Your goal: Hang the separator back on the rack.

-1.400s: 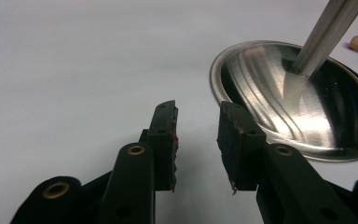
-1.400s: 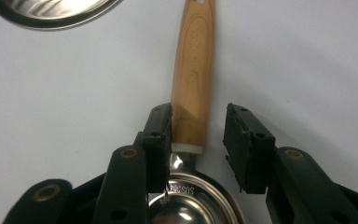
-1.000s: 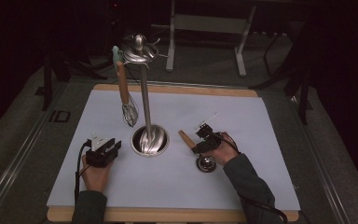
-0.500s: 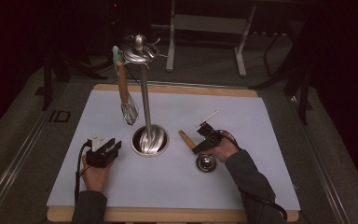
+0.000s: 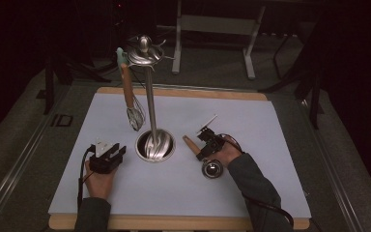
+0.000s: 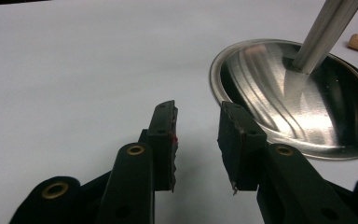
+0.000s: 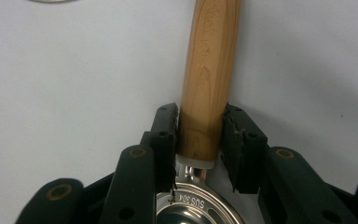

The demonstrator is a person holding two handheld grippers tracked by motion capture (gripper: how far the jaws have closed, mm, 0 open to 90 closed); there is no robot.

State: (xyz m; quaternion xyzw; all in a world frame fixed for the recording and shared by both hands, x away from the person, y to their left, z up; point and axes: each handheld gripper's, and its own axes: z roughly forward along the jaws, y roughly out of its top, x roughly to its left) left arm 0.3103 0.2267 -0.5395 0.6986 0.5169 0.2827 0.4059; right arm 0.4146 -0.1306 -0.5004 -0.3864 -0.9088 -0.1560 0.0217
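On the desk (image 5: 270,125) lay a pale sheet, and a steel stand (image 5: 150,111) rose from a round dished base (image 6: 303,98) near its middle. A whisk (image 5: 131,99) with a wooden handle hung from the hooked crown at the top of the stand, its wire head just above the sheet.

The left tool (image 6: 196,140) rested low on the sheet, just left of the base, with its 2 jaws apart and nothing between them. The person's left hand (image 5: 98,181) held it from behind.

The right tool (image 7: 198,140) sat to the right of the base, held by the right hand (image 5: 229,153). Its 2 jaws were closed against both sides of the wooden handle of a ladle (image 7: 209,79), near the metal collar where the handle met the steel bowl (stamped "SUS304" on the rim). In the high view the ladle (image 5: 203,157) lay flat on the sheet, its handle end pointing toward the stand and its bowl nearer the person.
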